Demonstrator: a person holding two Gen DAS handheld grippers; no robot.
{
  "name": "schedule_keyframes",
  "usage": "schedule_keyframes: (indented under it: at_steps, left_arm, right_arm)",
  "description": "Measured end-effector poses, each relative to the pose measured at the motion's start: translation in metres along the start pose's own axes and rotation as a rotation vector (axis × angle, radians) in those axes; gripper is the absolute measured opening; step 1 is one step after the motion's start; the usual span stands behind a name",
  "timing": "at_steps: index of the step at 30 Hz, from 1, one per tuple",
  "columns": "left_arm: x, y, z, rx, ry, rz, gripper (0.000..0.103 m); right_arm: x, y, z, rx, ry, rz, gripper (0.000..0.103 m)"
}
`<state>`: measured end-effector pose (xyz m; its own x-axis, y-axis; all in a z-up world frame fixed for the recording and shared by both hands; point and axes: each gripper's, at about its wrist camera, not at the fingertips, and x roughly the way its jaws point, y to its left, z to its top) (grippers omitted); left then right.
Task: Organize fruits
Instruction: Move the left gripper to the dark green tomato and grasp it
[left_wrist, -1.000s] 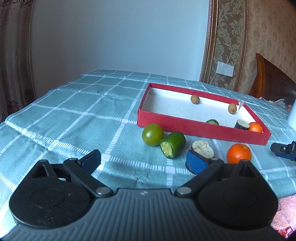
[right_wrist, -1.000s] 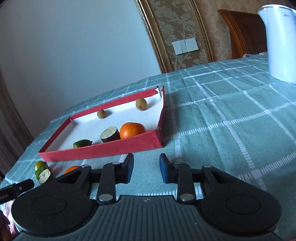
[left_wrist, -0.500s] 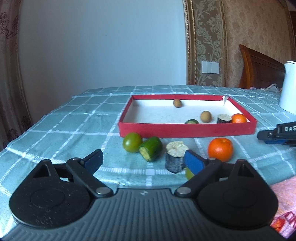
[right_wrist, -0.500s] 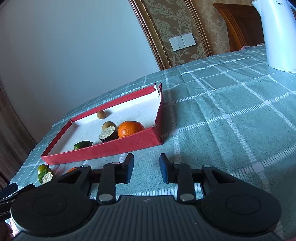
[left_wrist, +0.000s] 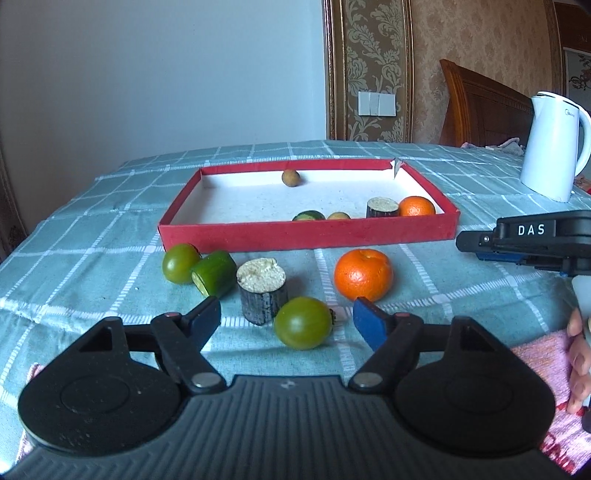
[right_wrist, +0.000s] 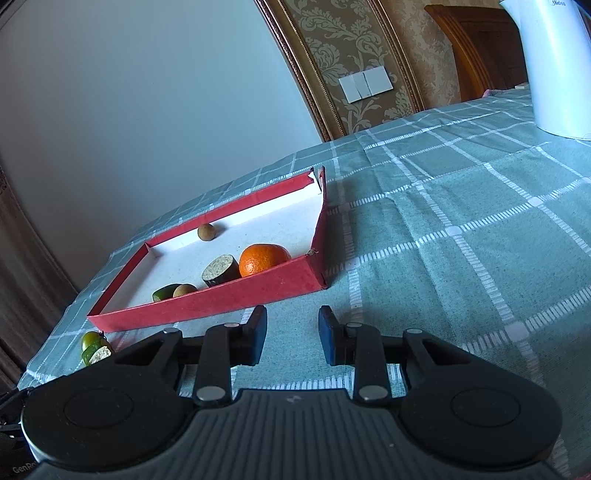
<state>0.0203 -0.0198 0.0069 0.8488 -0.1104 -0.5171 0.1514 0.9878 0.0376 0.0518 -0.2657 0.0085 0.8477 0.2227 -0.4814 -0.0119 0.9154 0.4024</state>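
A red tray (left_wrist: 306, 236) on the checked cloth holds an orange (left_wrist: 416, 206), a dark cut cylinder (left_wrist: 382, 207), a green piece, and two small brown fruits. In front of it lie a green tomato (left_wrist: 181, 263), a green cut piece (left_wrist: 214, 273), a dark cut cylinder (left_wrist: 261, 291), an orange (left_wrist: 364, 274) and a second green tomato (left_wrist: 303, 328). My left gripper (left_wrist: 286, 321) is open, with that second tomato between its fingers. My right gripper (right_wrist: 291, 334) is open and empty, on the cloth just before the tray's (right_wrist: 221, 299) near right corner; it shows from the side in the left wrist view (left_wrist: 524, 240).
A white kettle (left_wrist: 552, 146) stands at the back right of the table; it also shows in the right wrist view (right_wrist: 554, 66). A pink cloth (left_wrist: 543, 369) lies at the near right edge. A wooden headboard and a wall with switches stand behind the table.
My left gripper has swung right and forward, so a second green tomato now sits between its open fingers. My right gripper stayed open and shifted a little nearer the tray's corner.
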Motion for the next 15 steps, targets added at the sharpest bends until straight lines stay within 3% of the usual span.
schedule_keyframes:
  at_steps: [5,8,11,15]
  left_arm:
    - [0.0117,0.0018,-0.0027,-0.03,0.071,-0.019,0.052]
    - [0.0115,0.0011,-0.0038,-0.03,0.066,-0.019,0.046]
    - [0.01,0.0,-0.0033,-0.028,0.064,-0.027,0.032]
    - [0.0084,0.0008,-0.0032,-0.037,0.066,-0.028,0.032]
  right_arm:
    - [0.0002,-0.001,0.0001,0.004,-0.001,0.006,0.029]
    - [0.0,-0.0016,0.0001,0.007,-0.002,0.01,0.029]
    - [0.0001,-0.0019,0.0002,0.008,-0.002,0.01,0.029]
    - [0.0002,-0.0018,0.0001,0.01,-0.002,0.01,0.029]
